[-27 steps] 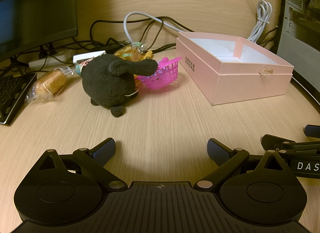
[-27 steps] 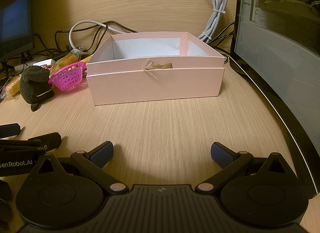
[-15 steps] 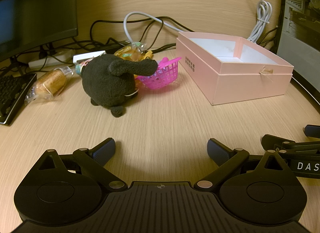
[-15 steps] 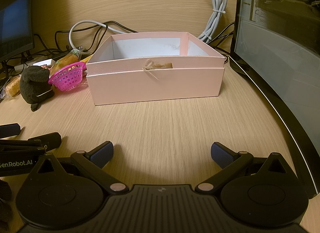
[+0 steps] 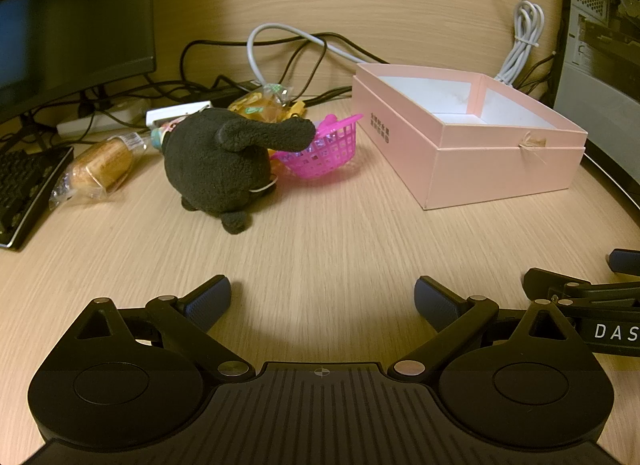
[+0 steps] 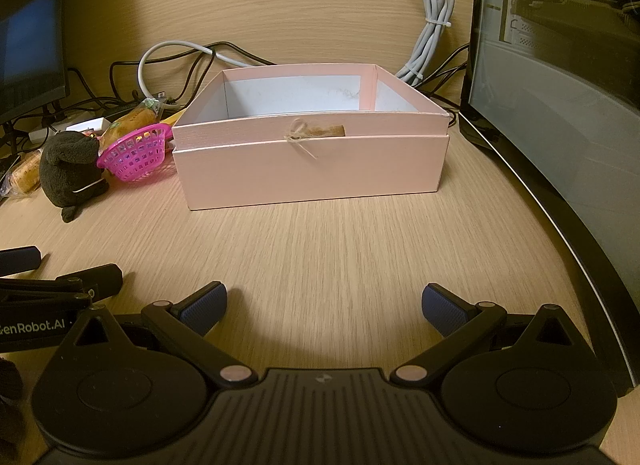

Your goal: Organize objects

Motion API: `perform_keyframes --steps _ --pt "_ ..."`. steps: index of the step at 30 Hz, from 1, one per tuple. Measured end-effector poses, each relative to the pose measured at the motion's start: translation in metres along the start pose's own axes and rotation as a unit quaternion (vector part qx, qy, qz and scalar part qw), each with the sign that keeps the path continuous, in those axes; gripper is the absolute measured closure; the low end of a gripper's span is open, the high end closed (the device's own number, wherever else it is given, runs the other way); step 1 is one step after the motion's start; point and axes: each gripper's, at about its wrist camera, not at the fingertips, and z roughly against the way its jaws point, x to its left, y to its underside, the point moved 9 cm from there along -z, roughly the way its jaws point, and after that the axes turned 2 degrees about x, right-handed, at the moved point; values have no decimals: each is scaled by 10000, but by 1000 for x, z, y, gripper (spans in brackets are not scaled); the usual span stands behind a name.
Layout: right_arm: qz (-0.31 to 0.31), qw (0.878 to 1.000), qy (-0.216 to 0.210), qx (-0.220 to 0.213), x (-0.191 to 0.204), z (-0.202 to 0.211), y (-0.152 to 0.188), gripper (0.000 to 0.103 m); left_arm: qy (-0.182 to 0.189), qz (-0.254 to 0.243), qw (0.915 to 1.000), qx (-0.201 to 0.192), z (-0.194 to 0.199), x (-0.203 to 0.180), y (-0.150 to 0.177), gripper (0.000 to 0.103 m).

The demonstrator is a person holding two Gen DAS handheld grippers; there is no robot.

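A: Left wrist view, from the left: a wrapped bread roll at ten o'clock, the dark plush toy at eleven, the pink basket touching it at twelve. The left gripper is spread wide, holding nothing.

B: So the left is nearer the toy?

A: I'd judge so. The pink box sits at one o'clock, seemingly empty. The right gripper, equally wide and empty, faces it at twelve.

wood-grain desk, matching wall panel
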Motion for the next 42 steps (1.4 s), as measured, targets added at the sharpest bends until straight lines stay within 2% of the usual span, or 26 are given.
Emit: perform_keyframes --steps 23,29,33,36,38,42 --pt "-2 10000 -3 0 -1 -2 1 0 11 -10 10000 4 0 0 0 2" --pt "26 9999 -113 61 -4 -3 3 0 45 43 10000 -17 1 0 0 3" --pt "109 9991 -164 376 -3 -2 1 0 238 424 9988 21 12 9 -3 3" --pt "136 9989 -168 417 -3 1 4 0 -245 625 9970 -383 22 32 -32 3" --pt "131 9988 -150 455 -3 1 4 0 -474 919 9936 -445 17 49 -56 3" --pt "56 9987 -55 511 -2 1 5 0 -591 1553 9861 92 -19 76 -86 3"
